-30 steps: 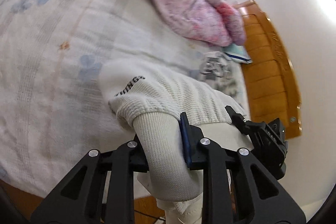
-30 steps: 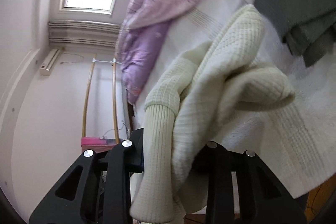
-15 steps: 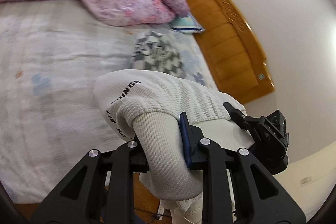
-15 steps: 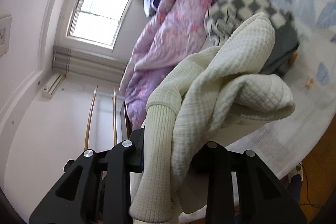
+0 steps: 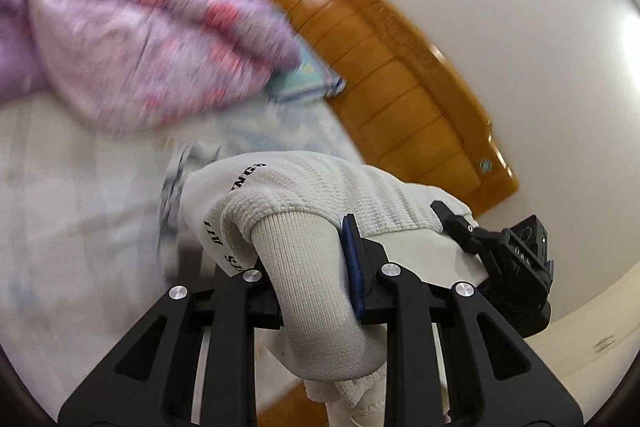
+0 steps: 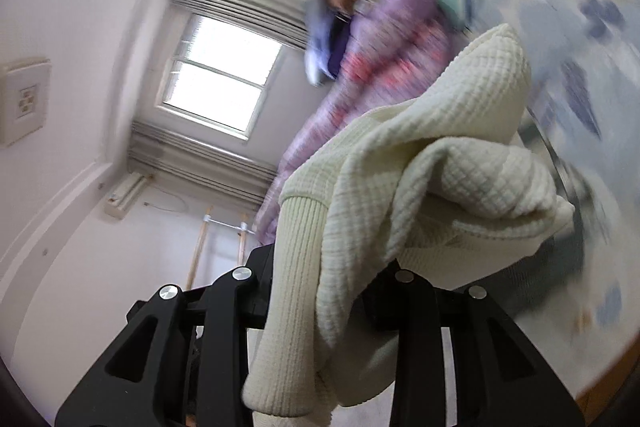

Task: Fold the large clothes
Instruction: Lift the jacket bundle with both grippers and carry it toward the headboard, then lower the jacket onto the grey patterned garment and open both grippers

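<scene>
Two clamps on one garment: your left hand-held gripper and right hand-held gripper each pinch a ribbed edge of the cream sweater, lifted above the bed; spread it taut before lowering.

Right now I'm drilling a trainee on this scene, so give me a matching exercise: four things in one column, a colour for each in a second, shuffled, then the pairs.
Things:
1. sweater
2. quilt
3. headboard
4. right gripper

Colours:
A. orange-brown wood
B. black
C. cream white
D. pink and purple

Pairs: 1-C, 2-D, 3-A, 4-B
</scene>
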{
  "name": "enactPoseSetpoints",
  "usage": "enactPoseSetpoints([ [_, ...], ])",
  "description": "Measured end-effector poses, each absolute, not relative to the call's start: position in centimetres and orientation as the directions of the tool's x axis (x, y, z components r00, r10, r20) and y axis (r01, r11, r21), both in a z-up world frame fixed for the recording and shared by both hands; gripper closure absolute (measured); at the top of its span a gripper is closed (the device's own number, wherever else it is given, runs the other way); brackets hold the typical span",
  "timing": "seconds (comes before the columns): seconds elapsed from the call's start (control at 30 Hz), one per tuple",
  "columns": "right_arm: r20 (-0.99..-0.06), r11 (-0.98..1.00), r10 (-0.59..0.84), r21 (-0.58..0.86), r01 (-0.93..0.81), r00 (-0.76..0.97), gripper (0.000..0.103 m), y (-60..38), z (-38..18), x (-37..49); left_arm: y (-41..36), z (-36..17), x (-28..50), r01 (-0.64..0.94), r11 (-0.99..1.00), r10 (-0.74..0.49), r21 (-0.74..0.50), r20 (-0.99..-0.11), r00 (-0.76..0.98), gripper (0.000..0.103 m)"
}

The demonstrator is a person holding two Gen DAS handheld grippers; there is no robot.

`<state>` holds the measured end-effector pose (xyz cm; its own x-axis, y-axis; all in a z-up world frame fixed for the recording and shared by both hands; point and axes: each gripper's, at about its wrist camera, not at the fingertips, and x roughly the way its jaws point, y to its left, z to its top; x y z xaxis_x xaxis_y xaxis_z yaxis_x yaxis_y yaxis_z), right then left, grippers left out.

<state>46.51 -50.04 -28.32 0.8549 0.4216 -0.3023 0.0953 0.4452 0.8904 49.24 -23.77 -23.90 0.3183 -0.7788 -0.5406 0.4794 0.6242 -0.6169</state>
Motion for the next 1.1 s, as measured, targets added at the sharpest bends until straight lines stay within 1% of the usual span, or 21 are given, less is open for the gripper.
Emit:
enactPoseSetpoints([
  [0.07,-0.247,0.458,0.421,0.888,0.03,0.873,0.073,-51.9,-28.9,48.6,-25.6,-23.7,51.3,0.511,0.602,-0.797,-0.613,-0.497,0.343,0.081],
  [0.1,-0.235,0.443,0.427,0.896,0.025,0.873,0.072,-52.8,-29.9,49.5,-26.3,-24.0,52.1,0.515,0.603,-0.797,-0.609,-0.494,0.348,0.081],
  [0.13,-0.244,0.436,0.434,0.899,0.035,0.867,0.072,-53.3,-30.9,50.1,-27.0,-24.8,53.1,0.522,0.61,-0.791,-0.597,-0.496,0.358,0.08],
  [0.17,-0.279,0.446,0.441,0.893,0.062,0.853,0.071,-53.8,-32.6,51.0,-27.5,-26.2,53.6,0.529,0.622,-0.781,-0.577,-0.503,0.369,0.08],
  [0.23,-0.38,0.422,0.473,0.89,0.174,0.795,0.069,-54.3,-37.7,52.4,-29.1,-31.9,55.4,0.472,0.72,-0.684,-0.508,-0.636,0.357,0.079],
  [0.27,-0.444,0.395,0.495,0.881,0.262,0.747,0.069,-54.4,-41.1,53.0,-29.6,-34.5,55.8,0.44,0.755,-0.639,-0.486,-0.695,0.328,0.079],
  [0.3,-0.497,0.4,0.502,0.859,0.319,0.708,0.069,-54.3,-43.5,53.3,-29.9,-38.6,56.1,0.39,0.789,-0.593,-0.475,-0.757,0.276,0.079],
  [0.33,-0.562,0.409,0.511,0.824,0.392,0.65,0.069,-54.1,-47.4,53.5,-30.1,-42.7,56.3,0.338,0.824,-0.539,-0.455,-0.812,0.224,0.079],
  [0.37,-0.6,0.39,0.524,0.8,0.456,0.604,0.069,-54.1,-50.8,53.3,-30.0,-45.9,56.2,0.285,0.854,-0.493,-0.436,-0.852,0.175,0.079],
  [0.4,-0.634,0.349,0.545,0.767,0.539,0.549,0.069,-53.9,-54.1,53.0,-29.6,-47.9,56.1,0.24,0.868,-0.477,-0.436,-0.865,0.156,0.079],
  [0.47,-0.66,0.323,0.556,0.732,0.6,0.505,0.069,-53.5,-57.4,52.4,-28.4,-50.3,55.6,0.153,0.873,-0.485,-0.463,-0.859,0.162,0.074],
  [0.53,-0.68,0.348,0.551,0.714,0.608,0.483,0.064,-53.1,-58.4,52.4,-28.0,-51.3,55.5,0.129,0.877,-0.48,-0.464,-0.863,0.161,0.066],
  [0.6,-0.718,0.412,0.528,0.684,0.602,0.454,0.06,-52.9,-58.5,52.7,-27.8,-51.9,55.4,0.15,0.88,-0.471,-0.45,-0.867,0.162,0.064],
  [0.73,-0.78,0.522,0.455,0.624,0.582,0.429,0.06,-52.4,-56.9,53.2,-28.5,-51.7,53.3,0.23,0.887,-0.445,-0.4,-0.873,0.198,0.071],
  [0.77,-0.801,0.558,0.426,0.598,0.576,0.42,0.063,-52.3,-56.1,53.3,-28.5,-51.8,52.6,0.221,0.888,-0.446,-0.403,-0.873,0.197,0.072],
  [0.83,-0.822,0.596,0.396,0.569,0.567,0.409,0.064,-52.3,-55.4,53.2,-28.6,-52.0,51.9,0.198,0.885,-0.455,-0.42,-0.871,0.185,0.073],
  [0.97,-0.839,0.593,0.385,0.543,0.594,0.383,0.063,-53.0,-57.2,52.1,-29.6,-53.8,50.8,0.223,0.886,-0.441,-0.406,-0.887,0.138,0.073],
  [1.0,-0.842,0.59,0.397,0.54,0.601,0.366,0.057,-53.2,-57.8,52.0,-29.6,-54.1,50.7,0.217,0.889,-0.436,-0.402,-0.89,0.135,0.07],
  [1.03,-0.847,0.586,0.403,0.529,0.613,0.345,0.055,-53.4,-58.4,52.2,-29.5,-54.2,50.9,0.201,0.892,-0.433,-0.404,-0.892,0.128,0.066],
  [1.07,-0.856,0.588,0.4,0.513,0.625,0.327,0.048,-53.9,-58.4,52.2,-28.9,-54.4,51.2,0.167,0.889,-0.447,-0.427,-0.887,0.113,0.061],
  [1.1,-0.868,0.6,0.382,0.494,0.629,0.317,0.044,-53.8,-58.1,52.1,-28.5,-54.3,51.4,0.148,0.89,-0.448,-0.43,-0.887,0.112,0.049],
])
